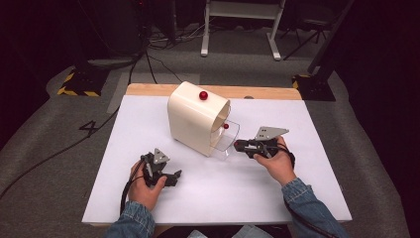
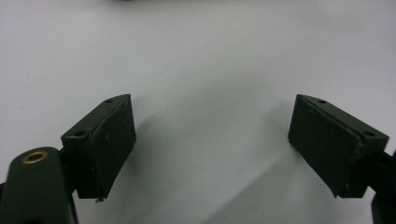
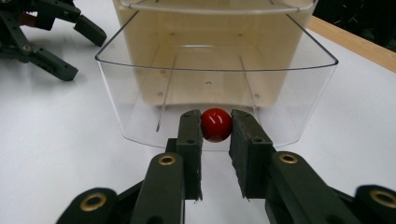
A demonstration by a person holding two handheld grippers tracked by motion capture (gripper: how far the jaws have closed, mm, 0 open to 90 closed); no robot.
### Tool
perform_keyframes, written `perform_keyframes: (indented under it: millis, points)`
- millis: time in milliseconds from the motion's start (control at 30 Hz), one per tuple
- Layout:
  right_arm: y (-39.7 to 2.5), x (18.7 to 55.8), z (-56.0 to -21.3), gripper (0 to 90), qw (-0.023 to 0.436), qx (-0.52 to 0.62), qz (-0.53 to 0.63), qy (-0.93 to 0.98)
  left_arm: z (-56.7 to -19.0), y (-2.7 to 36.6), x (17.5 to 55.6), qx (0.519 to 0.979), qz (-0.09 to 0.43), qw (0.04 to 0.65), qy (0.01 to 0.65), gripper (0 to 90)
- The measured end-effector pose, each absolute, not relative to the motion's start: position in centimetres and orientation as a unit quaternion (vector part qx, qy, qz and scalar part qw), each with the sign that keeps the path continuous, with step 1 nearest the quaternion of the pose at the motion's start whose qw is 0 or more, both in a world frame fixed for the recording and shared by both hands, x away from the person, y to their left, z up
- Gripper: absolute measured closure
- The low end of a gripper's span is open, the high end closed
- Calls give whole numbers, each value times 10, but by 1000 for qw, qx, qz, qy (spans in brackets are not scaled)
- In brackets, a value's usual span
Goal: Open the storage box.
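Note:
A cream box (image 1: pixel 194 118) stands on the white table (image 1: pixel 148 119) with a red ball (image 1: pixel 203 95) on its top. A clear plastic drawer (image 3: pixel 140 93) sticks out of its open front, towards my right gripper (image 3: pixel 216 119). That gripper is shut on the drawer's small red knob (image 3: pixel 216 124), at the middle of the drawer's front wall. In the high view the right gripper (image 1: pixel 237 145) touches the drawer (image 1: pixel 227 144) from the right. My left gripper (image 1: pixel 174 178) rests low over bare table at the front left, open and holding nothing, its pads (image 2: pixel 112 140) wide apart.
A wooden strip (image 1: pixel 267 92) edges the table's far side. Beyond it lie grey floor, cables and a desk frame (image 1: pixel 242 29). The left gripper (image 3: pixel 46 37) appears at the top left of the right gripper view. Bare white table stretches between the two hands.

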State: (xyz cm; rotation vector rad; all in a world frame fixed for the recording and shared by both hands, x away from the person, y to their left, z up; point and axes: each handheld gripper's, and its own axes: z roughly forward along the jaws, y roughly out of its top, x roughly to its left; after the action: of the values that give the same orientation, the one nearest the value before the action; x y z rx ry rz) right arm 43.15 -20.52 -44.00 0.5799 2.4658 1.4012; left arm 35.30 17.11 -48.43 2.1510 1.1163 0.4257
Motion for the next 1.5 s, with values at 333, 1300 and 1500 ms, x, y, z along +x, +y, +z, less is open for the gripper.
perform_keyframes:
  millis: [333,1300,1500]
  points:
    - [-233,416,-437,741,122,208,480,844,-484,171,354,824,161,335,428,152]
    - [-256,406,-470,659,89,239,455,853,-484,171,354,824,159,335,429,150]
    - [-261,403,-462,631,97,241,463,847,-484,171,354,824,159,335,430,150]
